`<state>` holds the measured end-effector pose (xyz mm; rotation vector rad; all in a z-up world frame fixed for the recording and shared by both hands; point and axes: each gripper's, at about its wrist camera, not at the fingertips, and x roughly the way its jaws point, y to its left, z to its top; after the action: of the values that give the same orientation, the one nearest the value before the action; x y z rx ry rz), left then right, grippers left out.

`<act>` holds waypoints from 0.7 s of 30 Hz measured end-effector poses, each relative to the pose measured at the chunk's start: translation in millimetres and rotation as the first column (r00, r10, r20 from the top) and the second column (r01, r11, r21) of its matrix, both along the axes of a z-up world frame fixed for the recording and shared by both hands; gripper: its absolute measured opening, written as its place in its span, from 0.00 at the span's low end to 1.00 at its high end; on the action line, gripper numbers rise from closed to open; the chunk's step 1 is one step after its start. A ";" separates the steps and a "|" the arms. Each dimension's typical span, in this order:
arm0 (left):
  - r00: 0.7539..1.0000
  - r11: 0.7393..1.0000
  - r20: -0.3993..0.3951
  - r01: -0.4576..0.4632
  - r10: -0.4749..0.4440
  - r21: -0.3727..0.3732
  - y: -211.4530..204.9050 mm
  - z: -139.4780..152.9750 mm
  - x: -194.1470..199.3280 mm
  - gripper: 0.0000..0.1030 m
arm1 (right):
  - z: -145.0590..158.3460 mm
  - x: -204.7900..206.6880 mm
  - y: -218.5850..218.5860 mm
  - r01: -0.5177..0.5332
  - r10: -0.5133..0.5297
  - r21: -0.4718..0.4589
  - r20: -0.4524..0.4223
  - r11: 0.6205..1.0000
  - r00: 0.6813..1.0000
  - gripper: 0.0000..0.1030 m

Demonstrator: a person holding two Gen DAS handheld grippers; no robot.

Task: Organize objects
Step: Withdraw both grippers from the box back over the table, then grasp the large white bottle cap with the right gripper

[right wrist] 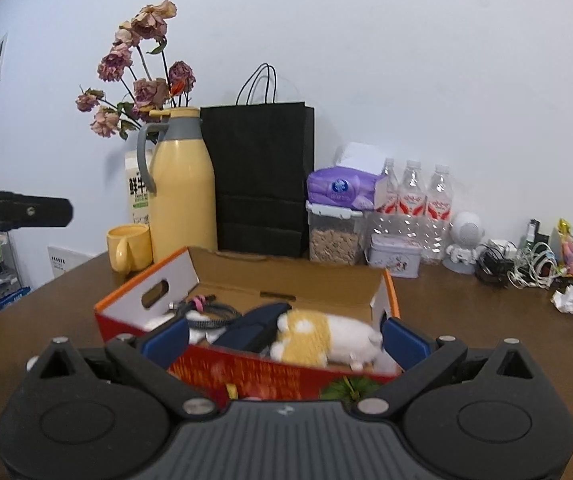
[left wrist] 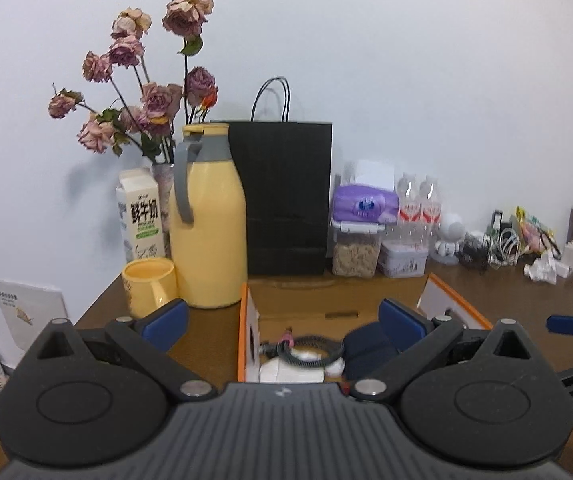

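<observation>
An open cardboard box [right wrist: 190, 276] with orange edges and a red front stands on the brown table. Inside lie a yellow and white plush toy [right wrist: 322, 338], a dark blue pouch [right wrist: 254, 326] and a coiled black cable [right wrist: 210, 314]. My right gripper [right wrist: 284, 340] is open just in front of the box, nothing between its blue pads. In the left wrist view the box [left wrist: 246, 320] is straight ahead, with the cable [left wrist: 310, 350] and the pouch [left wrist: 366, 350] in it. My left gripper [left wrist: 284, 322] is open and empty above its near side.
Along the wall stand a yellow jug [right wrist: 180, 188], a yellow mug [right wrist: 128, 246], a milk carton [left wrist: 140, 212], dried roses [left wrist: 146, 92], a black paper bag [right wrist: 260, 180], a food container [right wrist: 334, 236], water bottles [right wrist: 412, 196], a tin [right wrist: 394, 256] and tangled cables [right wrist: 522, 264]. The right gripper's fingertip [left wrist: 570, 324] shows at the left view's right edge.
</observation>
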<state>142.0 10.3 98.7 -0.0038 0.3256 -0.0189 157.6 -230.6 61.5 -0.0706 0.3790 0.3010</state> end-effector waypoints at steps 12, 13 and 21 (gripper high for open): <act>0.986 1.000 -0.164 -0.019 0.020 0.004 12.5 -53.3 -50.3 1.00 | -45.9 -65.1 -17.3 -0.054 0.045 -0.063 -0.128 0.997 0.991 1.00; 0.984 1.000 -0.179 -0.025 0.024 -0.002 13.6 -58.3 -54.1 1.00 | -50.0 -70.1 -17.1 -0.061 0.052 -0.065 -0.140 0.996 0.989 1.00; 0.970 0.998 -0.242 -0.043 0.030 -0.046 17.9 -85.0 -83.2 1.00 | -84.3 -99.9 -9.5 -0.092 0.063 -0.116 -0.231 0.989 0.971 1.00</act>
<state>58.8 28.2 13.6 -0.0635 0.5689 0.0100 57.7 -240.1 -22.8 -0.1768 0.6230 0.3639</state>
